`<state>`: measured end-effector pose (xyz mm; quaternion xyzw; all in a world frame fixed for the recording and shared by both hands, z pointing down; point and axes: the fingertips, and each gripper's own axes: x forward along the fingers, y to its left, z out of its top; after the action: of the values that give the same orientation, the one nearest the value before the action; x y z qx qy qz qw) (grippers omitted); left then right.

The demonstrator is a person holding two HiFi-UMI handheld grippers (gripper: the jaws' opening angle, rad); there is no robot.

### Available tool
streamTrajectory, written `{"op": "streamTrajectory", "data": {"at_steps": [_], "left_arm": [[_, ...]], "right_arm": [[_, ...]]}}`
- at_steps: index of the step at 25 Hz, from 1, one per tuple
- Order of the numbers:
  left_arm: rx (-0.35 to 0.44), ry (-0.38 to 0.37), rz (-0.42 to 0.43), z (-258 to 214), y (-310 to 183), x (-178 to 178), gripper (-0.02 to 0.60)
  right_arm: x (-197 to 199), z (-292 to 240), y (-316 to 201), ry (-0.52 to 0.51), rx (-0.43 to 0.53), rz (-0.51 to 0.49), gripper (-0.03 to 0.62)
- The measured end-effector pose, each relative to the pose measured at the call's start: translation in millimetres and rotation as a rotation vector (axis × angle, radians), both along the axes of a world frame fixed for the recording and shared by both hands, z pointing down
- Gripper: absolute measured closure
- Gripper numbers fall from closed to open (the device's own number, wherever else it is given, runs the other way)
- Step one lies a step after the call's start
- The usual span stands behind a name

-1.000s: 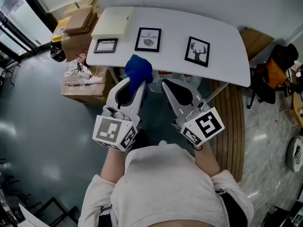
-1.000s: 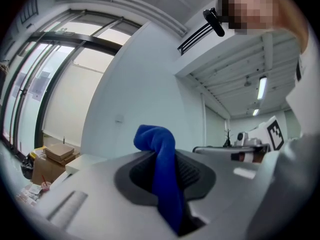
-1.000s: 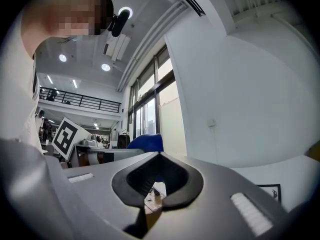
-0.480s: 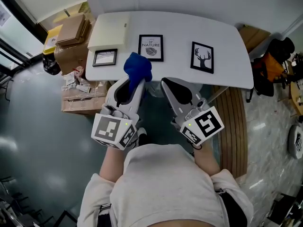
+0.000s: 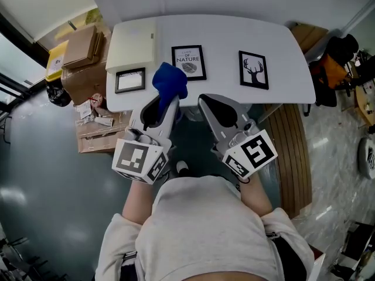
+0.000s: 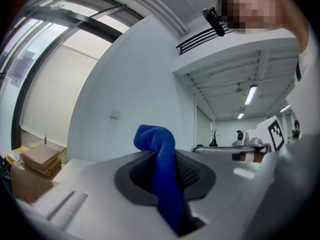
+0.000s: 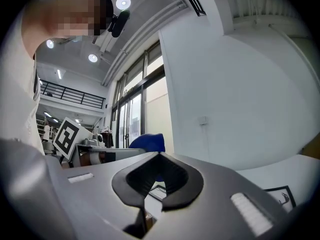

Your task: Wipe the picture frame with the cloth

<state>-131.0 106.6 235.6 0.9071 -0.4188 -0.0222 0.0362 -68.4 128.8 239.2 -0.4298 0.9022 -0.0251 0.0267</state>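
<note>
Three black picture frames lie on the white table [image 5: 281, 45]: a small one [image 5: 130, 80] at the left, an "OF NATURE" print [image 5: 188, 62] in the middle, and a deer print [image 5: 254, 69] at the right. My left gripper [image 5: 169, 100] hovers at the table's near edge, shut on a bunched blue cloth [image 5: 170, 81] that sticks up past its tips. In the left gripper view the cloth [image 6: 159, 143] is pinched between the jaws of that gripper [image 6: 165, 159]. My right gripper [image 5: 205, 102] is beside it, shut and holding nothing, its tips [image 7: 159, 156] meeting.
A flat cream box [image 5: 132, 43] lies on the table's far left corner. Cardboard boxes [image 5: 82, 48] are stacked on the floor left of the table. A slatted wooden bench [image 5: 290, 151] and a chair with bags [image 5: 340, 63] stand at the right.
The table and frames have slid lower and nearer in the head view. Both grippers keep the same pose, with the cloth still clamped in the left one.
</note>
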Motion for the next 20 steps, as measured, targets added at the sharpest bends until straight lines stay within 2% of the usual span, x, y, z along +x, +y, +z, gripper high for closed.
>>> {"op": "streamTrajectory", "data": {"at_steps": [5, 13, 20], "left_arm": [[-0.006, 0.004, 0.025, 4.4, -13.0, -7.3, 0.515], [-0.043, 0.006, 0.04, 19.8, -35.2, 5.3, 0.515], [-0.053, -0.007, -0.003, 25.5, -78.8, 16.8, 0.515]], "right_arm": [[-9.5, 5.4, -8.0, 0.001, -0.007, 0.022, 0.592], [9.1, 19.5, -30.4, -0.01, -0.043, 0.055, 0.592], [19.7, 23.2, -77.5, -0.014, -0.045, 0.006, 0.592]]}}
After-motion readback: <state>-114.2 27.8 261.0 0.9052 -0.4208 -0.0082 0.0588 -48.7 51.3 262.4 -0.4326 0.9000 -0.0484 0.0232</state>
